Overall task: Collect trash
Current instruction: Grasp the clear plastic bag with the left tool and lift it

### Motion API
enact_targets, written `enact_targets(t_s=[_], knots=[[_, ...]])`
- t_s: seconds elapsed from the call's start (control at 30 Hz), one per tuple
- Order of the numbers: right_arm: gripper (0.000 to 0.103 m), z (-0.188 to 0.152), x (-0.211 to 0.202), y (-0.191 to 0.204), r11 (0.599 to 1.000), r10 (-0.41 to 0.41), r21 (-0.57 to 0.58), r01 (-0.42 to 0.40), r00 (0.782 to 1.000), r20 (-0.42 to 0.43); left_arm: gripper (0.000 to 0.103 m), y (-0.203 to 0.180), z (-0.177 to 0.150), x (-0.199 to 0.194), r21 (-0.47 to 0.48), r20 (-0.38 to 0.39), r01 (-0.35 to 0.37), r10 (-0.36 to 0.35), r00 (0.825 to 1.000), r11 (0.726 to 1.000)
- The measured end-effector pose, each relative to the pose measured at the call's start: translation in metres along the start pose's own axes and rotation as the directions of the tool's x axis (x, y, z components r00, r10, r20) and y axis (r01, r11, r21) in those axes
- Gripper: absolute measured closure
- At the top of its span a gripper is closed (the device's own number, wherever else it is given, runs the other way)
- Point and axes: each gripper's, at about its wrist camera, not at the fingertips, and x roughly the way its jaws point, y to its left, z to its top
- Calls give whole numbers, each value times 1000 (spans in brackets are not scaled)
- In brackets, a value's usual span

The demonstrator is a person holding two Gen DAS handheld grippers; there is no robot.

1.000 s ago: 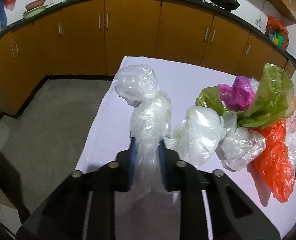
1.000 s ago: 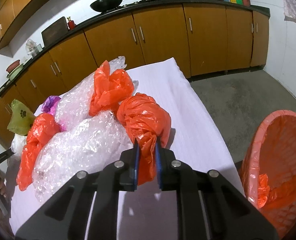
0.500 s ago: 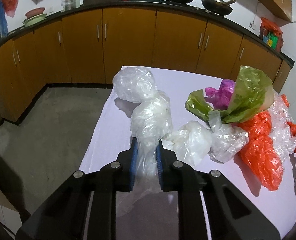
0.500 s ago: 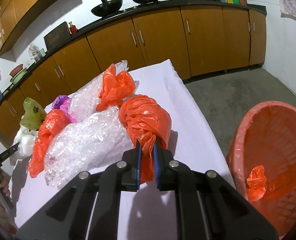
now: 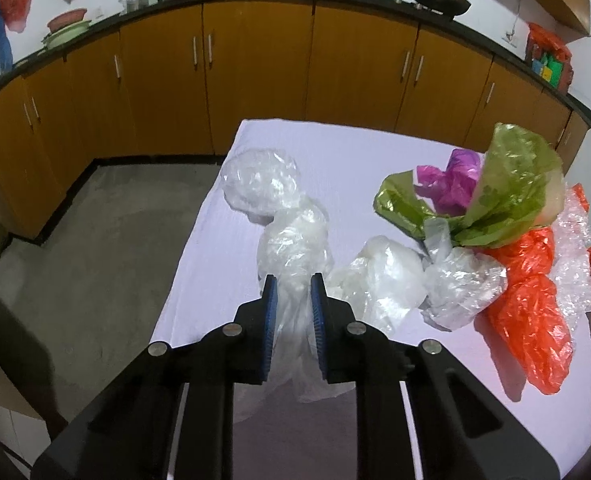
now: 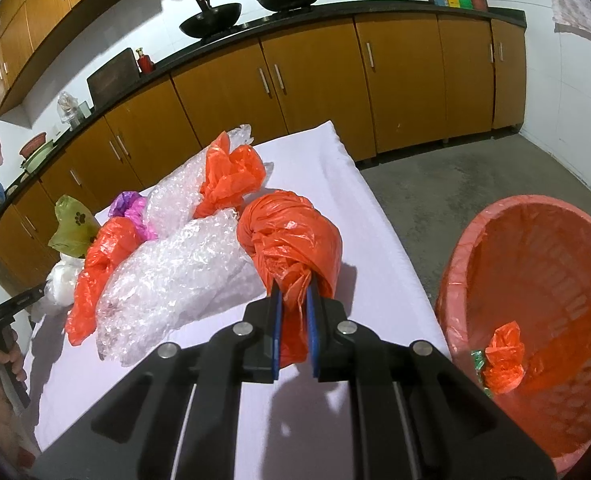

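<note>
Nearby, bubble wrap [image 6: 175,276] crowds the gripped orange bag [image 6: 291,240].

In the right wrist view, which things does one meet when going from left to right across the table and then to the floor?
Green bag → purple bag → bubble wrap → orange bag held shut in the right gripper → orange basket on the floor.
</note>
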Motion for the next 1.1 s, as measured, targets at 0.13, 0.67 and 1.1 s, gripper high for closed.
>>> enact_targets(t_s=[0.13,0.67,1.1], knots=[[91,1,-3,-1,1000,0,2,0,1000,5,85,5,1,-4,-21,12,18,-17,1000,1000],[92,-5,-31,-3,1000,10,8,-11,999,36,95,0,9,-37,-9,86,-8,9,996,1000],[92,-7,-27,-12,1000,-4,18,4,1000,19,52,1,19,21,18,-20,-78,79,997,997]])
